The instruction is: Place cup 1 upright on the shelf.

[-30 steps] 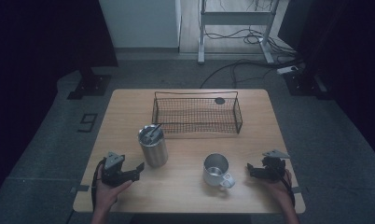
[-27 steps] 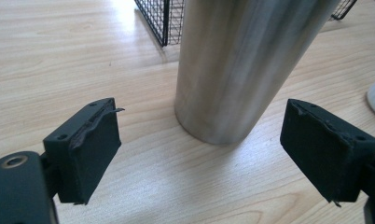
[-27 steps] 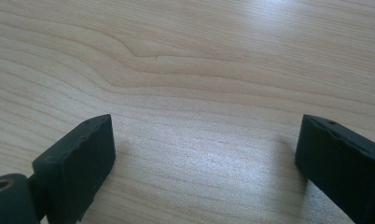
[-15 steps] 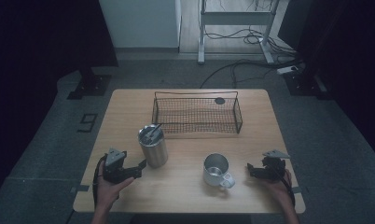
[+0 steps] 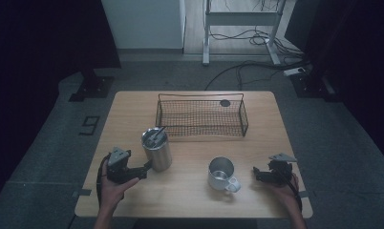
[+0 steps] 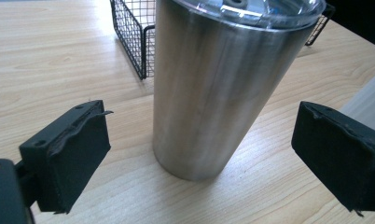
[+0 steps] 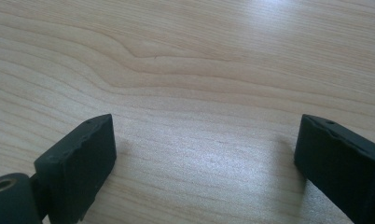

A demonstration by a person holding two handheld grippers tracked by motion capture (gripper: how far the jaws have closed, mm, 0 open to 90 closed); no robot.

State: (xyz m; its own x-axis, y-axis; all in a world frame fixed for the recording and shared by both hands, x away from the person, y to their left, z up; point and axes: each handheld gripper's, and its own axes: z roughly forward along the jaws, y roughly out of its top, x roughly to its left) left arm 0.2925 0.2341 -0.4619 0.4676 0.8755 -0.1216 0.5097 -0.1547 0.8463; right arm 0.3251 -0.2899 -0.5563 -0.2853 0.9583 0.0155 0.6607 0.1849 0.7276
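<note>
A steel tumbler (image 5: pixel 156 149) with a clear lid stands left of centre on the wooden table (image 5: pixel 190 200). My left gripper (image 5: pixel 146 168) lies just left of it and points at its base. In the left gripper view the tumbler (image 6: pixel 213 93) rises between and just beyond the black pads (image 6: pixel 69 154). The jaws have just been opening and touch nothing. A steel mug (image 5: pixel 222 173) stands right of centre. My right gripper (image 5: pixel 258 174) rests to its right, pointing at it. In the right gripper view that gripper (image 7: pixel 204 163) is open over bare wood.
A black wire basket (image 5: pixel 202 117) stands behind the tumbler and mug, with a small dark round thing (image 5: pixel 225 102) at its far right corner. Its corner (image 6: pixel 134 37) sits close behind the tumbler. Cables and a metal stand (image 5: pixel 238 19) are on the floor beyond the table.
The left gripper has edged slightly toward the tumbler and its jaws have spread apart. The right hand, the mug and the tumbler have stayed put.
</note>
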